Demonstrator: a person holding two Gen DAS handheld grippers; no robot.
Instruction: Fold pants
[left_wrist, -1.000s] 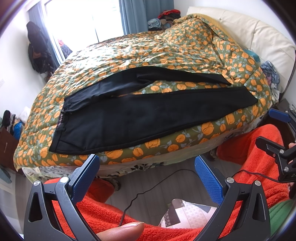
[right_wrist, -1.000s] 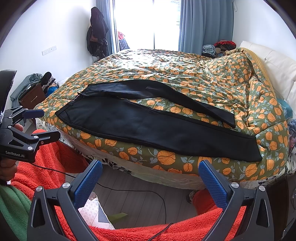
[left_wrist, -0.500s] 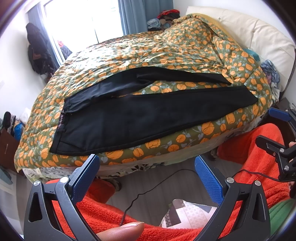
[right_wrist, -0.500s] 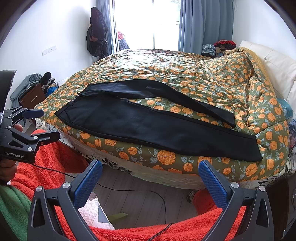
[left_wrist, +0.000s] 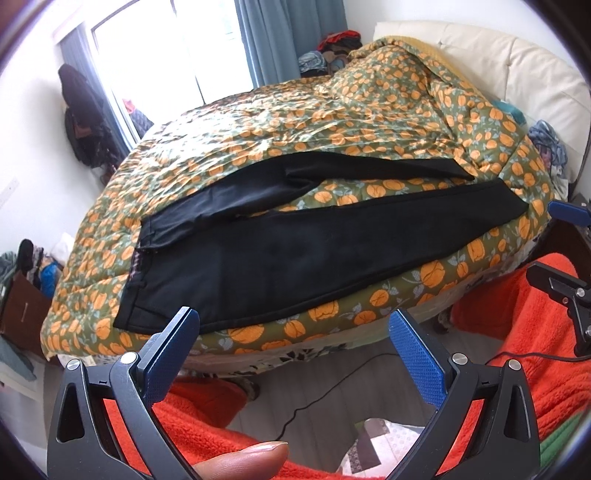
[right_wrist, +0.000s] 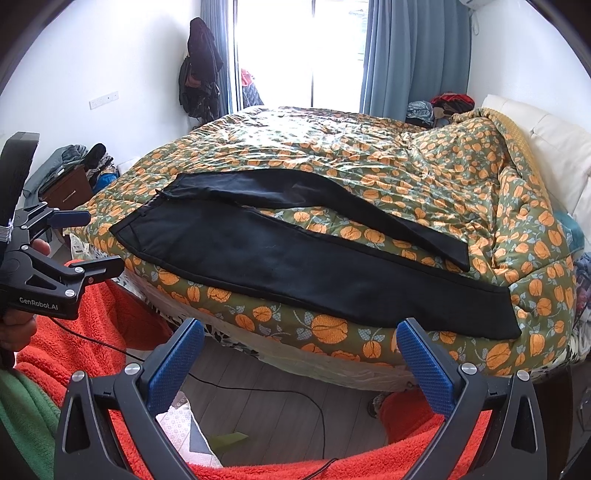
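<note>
Right wrist: black pants (right_wrist: 295, 258) lie lengthwise, waistband left.

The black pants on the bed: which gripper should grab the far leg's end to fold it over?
Probably the right gripper. The pants lie with their leg ends toward its side, waistband toward the left gripper. Both are open and short of the bed.
</note>
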